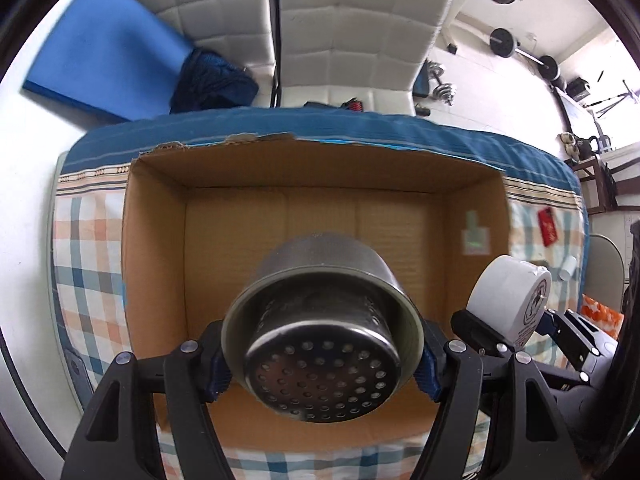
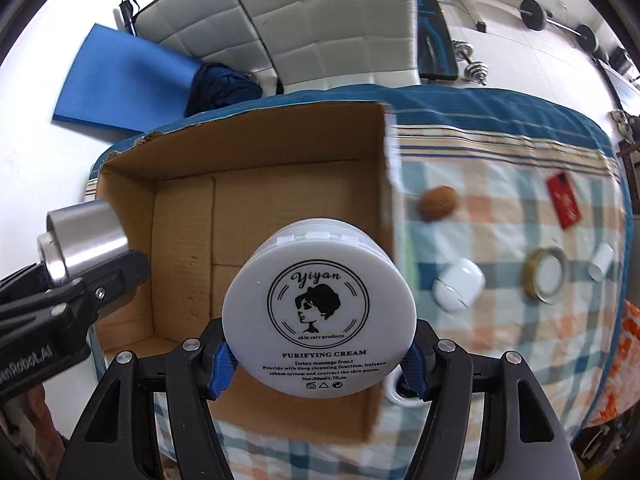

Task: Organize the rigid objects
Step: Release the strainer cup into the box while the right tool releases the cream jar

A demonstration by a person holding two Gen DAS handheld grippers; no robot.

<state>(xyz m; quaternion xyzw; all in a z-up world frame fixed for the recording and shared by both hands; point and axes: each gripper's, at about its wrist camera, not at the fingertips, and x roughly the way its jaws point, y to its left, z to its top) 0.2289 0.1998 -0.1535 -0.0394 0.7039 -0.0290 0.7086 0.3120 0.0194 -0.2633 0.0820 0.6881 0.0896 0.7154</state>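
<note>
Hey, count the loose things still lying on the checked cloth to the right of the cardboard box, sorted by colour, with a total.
White: 2, the earbud case and the small cap
Brown: 1, the nut
Red: 1, the packet
Gold-rimmed: 1, the lid
Total: 5

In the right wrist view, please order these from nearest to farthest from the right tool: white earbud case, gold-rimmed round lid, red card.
1. White earbud case, on the checked cloth just right of the right tool.
2. Gold-rimmed round lid, further right.
3. Red card, far right, higher up.
</note>
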